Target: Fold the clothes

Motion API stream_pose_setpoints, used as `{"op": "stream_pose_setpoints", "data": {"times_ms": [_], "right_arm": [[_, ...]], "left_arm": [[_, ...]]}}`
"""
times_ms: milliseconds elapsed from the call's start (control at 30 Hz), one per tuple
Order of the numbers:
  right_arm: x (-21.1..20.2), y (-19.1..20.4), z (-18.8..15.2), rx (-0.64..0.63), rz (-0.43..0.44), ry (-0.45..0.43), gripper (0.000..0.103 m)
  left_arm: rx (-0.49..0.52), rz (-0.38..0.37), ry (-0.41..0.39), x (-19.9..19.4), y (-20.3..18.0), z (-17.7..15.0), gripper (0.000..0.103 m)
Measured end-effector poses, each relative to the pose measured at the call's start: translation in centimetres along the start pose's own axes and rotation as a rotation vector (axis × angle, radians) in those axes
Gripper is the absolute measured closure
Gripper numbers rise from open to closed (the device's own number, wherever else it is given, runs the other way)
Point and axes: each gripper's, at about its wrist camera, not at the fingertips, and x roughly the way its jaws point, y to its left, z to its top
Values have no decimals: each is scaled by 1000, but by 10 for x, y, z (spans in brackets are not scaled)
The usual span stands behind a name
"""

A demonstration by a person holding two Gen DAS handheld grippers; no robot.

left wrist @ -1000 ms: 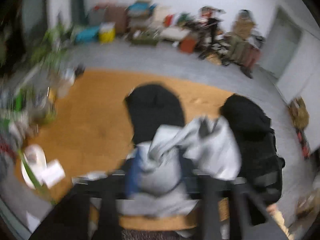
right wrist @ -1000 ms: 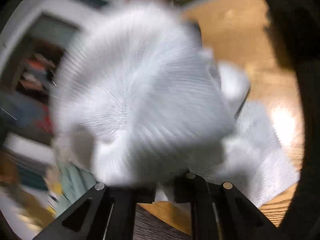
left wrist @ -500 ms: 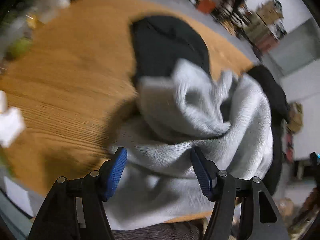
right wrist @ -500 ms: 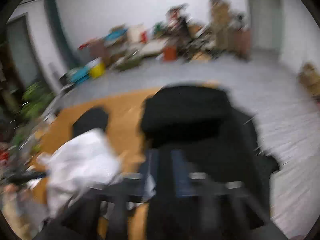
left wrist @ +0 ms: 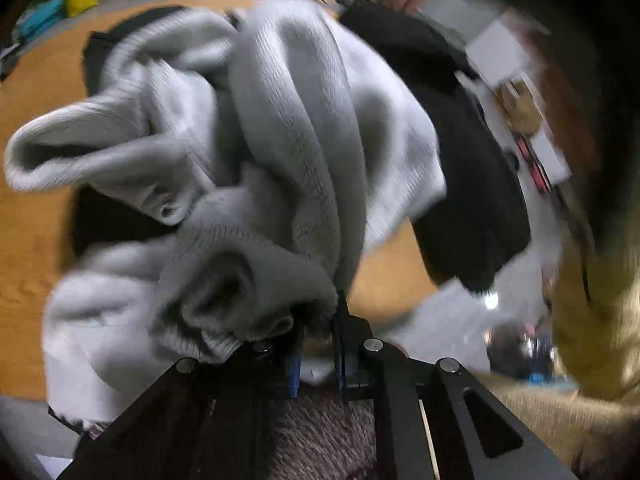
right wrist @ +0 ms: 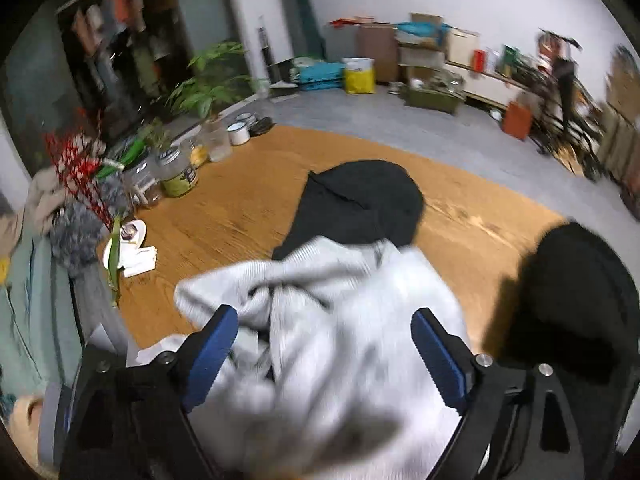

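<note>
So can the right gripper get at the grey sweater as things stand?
Probably yes. The right gripper hangs open over the grey sweater, its jaws spread to either side of the bunched knit, with nothing between them and the cloth.

A light grey ribbed knit garment (left wrist: 280,152) lies crumpled in deep folds on the wooden worktop (right wrist: 240,208), one cuffed opening flaring to the left and a bunched hem gathered at the near edge. Partly beneath it, farther back, lies a black garment (right wrist: 360,200), laid flat. A second black garment (right wrist: 576,292) sits heaped to the right.
</note>
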Motion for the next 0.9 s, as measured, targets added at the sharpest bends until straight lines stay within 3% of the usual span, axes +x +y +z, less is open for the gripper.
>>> {"op": "stream_pose_setpoints", "data": {"times_ms": [67,100,133,167,233,267,300,367,400,500,633,667,700,733,767,833,900], "right_arm": [[50,-2,11,-37,-64,74,9],[77,-7,10,-37,-103,140,14],[88,-17,4,-30,-126,194,41],[106,-25,-9,-23,-156,271,57],[108,-38,-43,-10,-115,323,73],[109,-44,-61,-3,-94,348,74],[100,-44,-80,13,-63,364,76],[82,-44,-119,45,-2,396,78],[74,-35,-136,35,29,420,79],[52,-7,-183,17,109,483,79],[34,11,-201,67,261,508,75],[26,9,-195,82,287,499,73],[17,5,-186,85,280,470,68],[5,-5,-168,104,252,397,61],[-7,-15,-151,122,224,323,55],[-30,-35,-115,159,167,179,24],[-27,-54,-86,195,108,109,16]], "left_arm": [[-28,-15,-11,-10,10,-8,91],[-41,-23,-16,-14,14,-12,91],[-55,-31,-21,-19,19,-16,91],[-63,-23,-46,-31,26,-16,91],[-75,8,-113,-61,42,-12,90],[-81,23,-128,-66,46,-4,80],[-87,37,-135,-66,49,7,59],[-99,66,-148,-66,54,29,29],[-105,80,-155,-66,57,40,28],[-123,124,-176,-66,66,73,28],[-122,328,-44,1,74,104,28],[-148,336,5,19,81,101,40],[-165,319,27,30,81,98,59],[-146,309,15,31,78,91,61],[-113,305,-10,27,73,84,74],[-85,220,-3,14,62,65,81],[-21,155,16,0,46,39,83]]}}
